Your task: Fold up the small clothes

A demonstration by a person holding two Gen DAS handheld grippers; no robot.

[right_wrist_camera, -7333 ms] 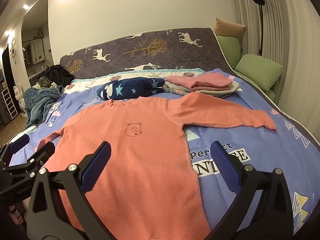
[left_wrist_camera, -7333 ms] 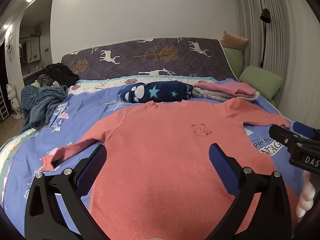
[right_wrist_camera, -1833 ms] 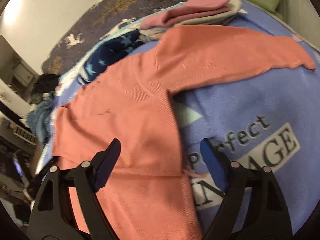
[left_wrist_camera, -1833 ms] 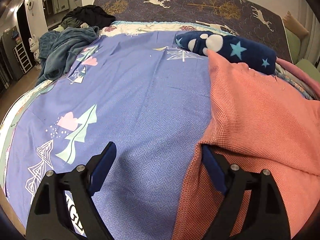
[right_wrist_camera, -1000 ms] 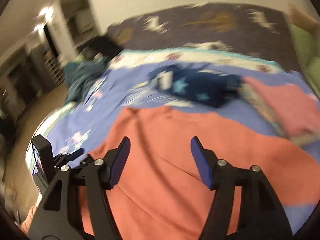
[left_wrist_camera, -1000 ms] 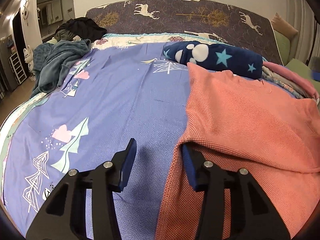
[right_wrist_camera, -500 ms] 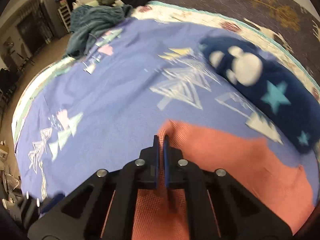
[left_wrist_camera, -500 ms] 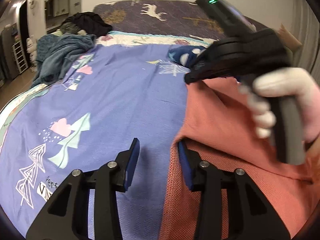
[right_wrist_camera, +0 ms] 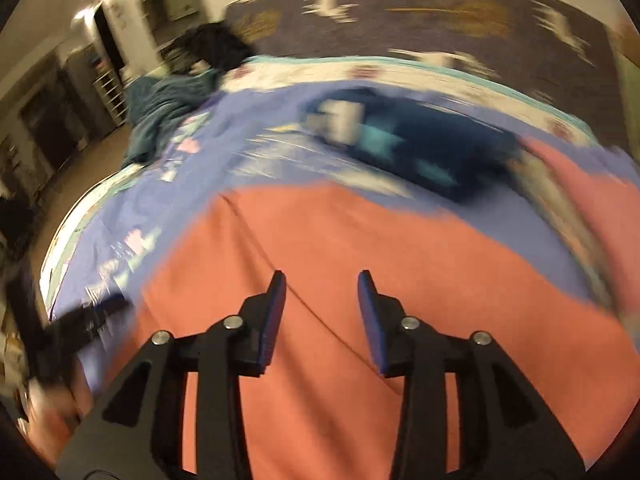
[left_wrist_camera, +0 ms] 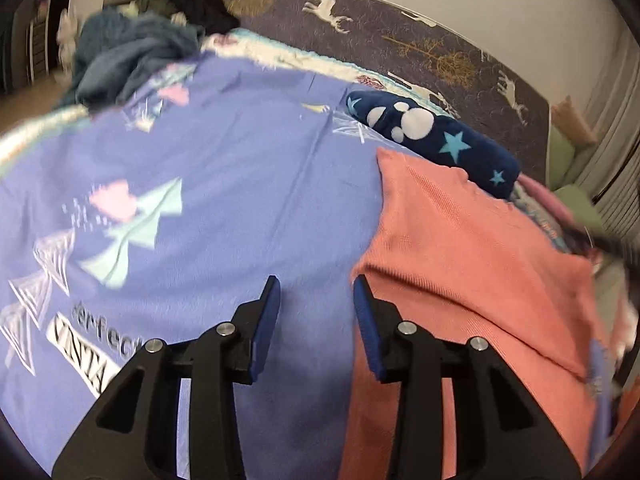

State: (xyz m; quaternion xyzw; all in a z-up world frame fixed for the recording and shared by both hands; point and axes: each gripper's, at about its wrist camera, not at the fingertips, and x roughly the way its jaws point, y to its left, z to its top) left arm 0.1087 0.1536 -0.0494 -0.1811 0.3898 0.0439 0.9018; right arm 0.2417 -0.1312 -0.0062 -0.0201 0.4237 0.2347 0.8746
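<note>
Nearest in the left wrist view, the left gripper point(left_wrist_camera: 316, 304) hangs over the bed with its jaws partly apart and nothing between them; its right finger sits just at the folded edge of the salmon-pink top point(left_wrist_camera: 472, 264). The right gripper point(right_wrist_camera: 322, 304) is over the same top point(right_wrist_camera: 360, 248), its jaws opening and holding nothing (the knit fabric lies flat beneath them, with a seam running diagonally under the gap). The top lies on the lilac bedspread point(left_wrist_camera: 224, 184), its left side folded over so the edge runs straight away from the grippers. Beyond it rests a navy fleece roll point(left_wrist_camera: 432, 140) with white spots and blue stars. Farther left, a teal blanket point(left_wrist_camera: 132, 60) is heaped at the bed's edge, and behind everything stands the dark headboard point(left_wrist_camera: 440, 52) printed with deer.
</note>
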